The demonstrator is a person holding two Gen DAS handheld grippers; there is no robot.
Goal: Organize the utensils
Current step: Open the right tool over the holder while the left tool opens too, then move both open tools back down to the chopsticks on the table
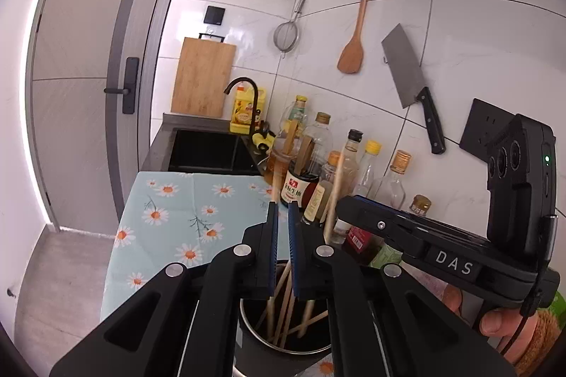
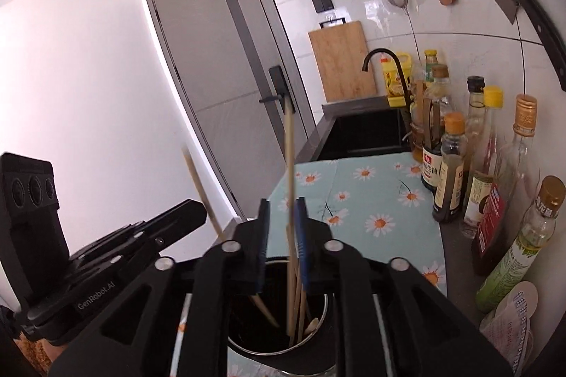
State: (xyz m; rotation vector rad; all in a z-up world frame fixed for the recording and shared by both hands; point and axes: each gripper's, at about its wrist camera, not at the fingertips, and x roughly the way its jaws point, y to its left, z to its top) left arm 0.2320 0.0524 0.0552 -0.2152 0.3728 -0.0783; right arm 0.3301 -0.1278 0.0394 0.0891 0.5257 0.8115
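Note:
A round metal utensil holder [image 1: 283, 334] stands on the daisy-print cloth [image 1: 169, 217] and holds several wooden chopsticks [image 1: 279, 306]. My left gripper [image 1: 283, 210] hovers just above the holder, its jaws a narrow gap apart with a blurred chopstick between them. In the right wrist view the same holder [image 2: 279, 345] sits under my right gripper [image 2: 283, 203], whose jaws stand slightly apart around an upright chopstick [image 2: 290, 164] that reaches down into the holder. The left gripper body [image 2: 106, 249] shows at the left with another chopstick [image 2: 201, 189] by it.
Several sauce and oil bottles [image 2: 452, 164] line the wall side of the counter. A black sink [image 1: 212, 150] with a black faucet [image 1: 247, 104] lies beyond the cloth. A cutting board [image 1: 203, 76], strainer, wooden spatula [image 1: 353, 37] and cleaver [image 1: 410, 83] hang on the tiled wall.

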